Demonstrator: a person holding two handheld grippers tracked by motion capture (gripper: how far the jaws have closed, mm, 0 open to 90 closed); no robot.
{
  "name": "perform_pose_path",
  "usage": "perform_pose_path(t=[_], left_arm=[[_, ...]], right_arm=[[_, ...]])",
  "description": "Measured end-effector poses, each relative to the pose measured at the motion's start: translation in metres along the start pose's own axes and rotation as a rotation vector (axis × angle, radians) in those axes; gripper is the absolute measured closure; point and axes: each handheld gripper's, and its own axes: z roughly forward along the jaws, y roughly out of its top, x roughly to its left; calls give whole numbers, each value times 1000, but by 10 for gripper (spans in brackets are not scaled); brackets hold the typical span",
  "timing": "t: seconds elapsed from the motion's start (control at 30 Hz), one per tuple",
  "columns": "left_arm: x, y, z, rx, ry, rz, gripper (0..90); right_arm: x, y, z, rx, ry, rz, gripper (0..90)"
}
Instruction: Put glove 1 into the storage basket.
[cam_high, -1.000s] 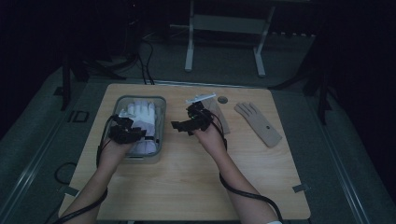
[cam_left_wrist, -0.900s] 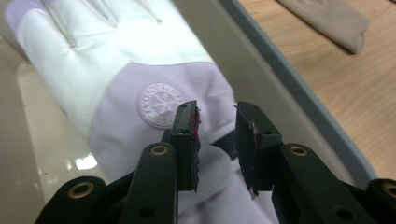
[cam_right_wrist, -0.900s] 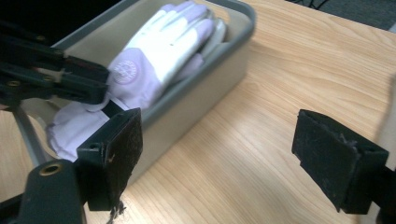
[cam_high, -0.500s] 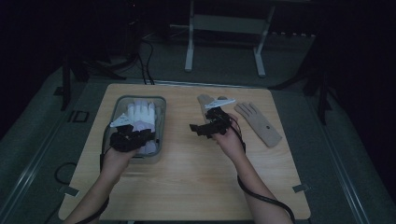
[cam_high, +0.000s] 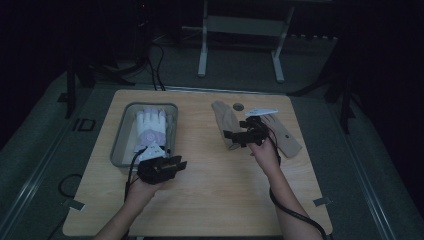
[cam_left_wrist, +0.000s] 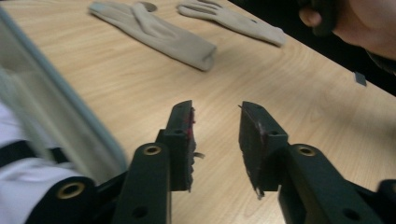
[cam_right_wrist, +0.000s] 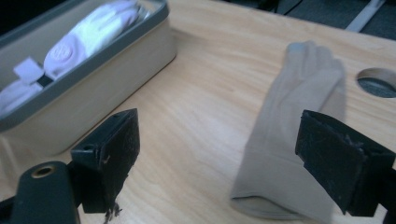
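A grey tray (cam_high: 119, 145) at the table's left holds white gloves (cam_high: 150, 127). Two beige gloves lie flat on the right half, one (cam_high: 223, 121) nearer the middle and one (cam_high: 287, 141) farther right. My left gripper (cam_high: 177, 164) hovers off the tray's near right corner. Its jaws have just been opening and nothing is between them (cam_left_wrist: 215, 109), above bare wood. My right gripper (cam_high: 232, 137) is wide open over the cuff end of the nearer beige glove (cam_right_wrist: 289, 140), with nothing gripped (cam_right_wrist: 219, 135). The tray (cam_right_wrist: 93, 93) with the white gloves (cam_right_wrist: 88, 37) lies beyond it.
A round hole (cam_high: 238, 106) is cut in the wooden table (cam_high: 210, 200) behind the beige gloves. The tray wall (cam_left_wrist: 56, 116) runs close along my left gripper. A metal stand (cam_high: 240, 30) is on the floor behind the table. Cables trail from both grippers.
My left gripper has come out of the tray toward the near edge and to the right, and its jaws stand wider. My right gripper has moved right, to the nearer beige glove.
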Motion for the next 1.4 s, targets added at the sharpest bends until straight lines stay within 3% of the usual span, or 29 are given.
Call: perform_pose_path(t=[0.07,0.17,0.23,0.4,0.53,0.67,0.87,0.93,1.1,1.27,1.4], left_arm=[[-7,-8,7,28,4,26,575],[-15,-19,16,58,1,38,456],[-18,-25,21,85,3,38,377],[-21,-36,24,61,-22,8,172],[-26,-44,26,51,-9,10,100],[-29,-50,26,38,8,13,30],[-34,-53,24,25,23,21,24],[-35,-53,22,6,25,7,16],[-33,-57,21,-17,40,-13,3],[-34,-56,18,-49,67,-3,4],[-37,-55,17,-65,52,2,4]], right_arm=[[-4,-1,-1,2,-22,2,132],[-7,-2,0,9,-65,-19,104],[-11,-4,3,21,-68,-11,104],[-17,-5,10,33,-98,-15,160],[-24,-4,17,34,-104,-13,230],[-31,-2,25,55,-140,-40,314],[-39,4,42,81,-169,-57,390],[-42,5,48,79,-177,-59,402],[-49,8,66,96,-185,-35,416],[-55,9,82,113,-214,-8,415],[-59,8,93,110,-246,3,414]])
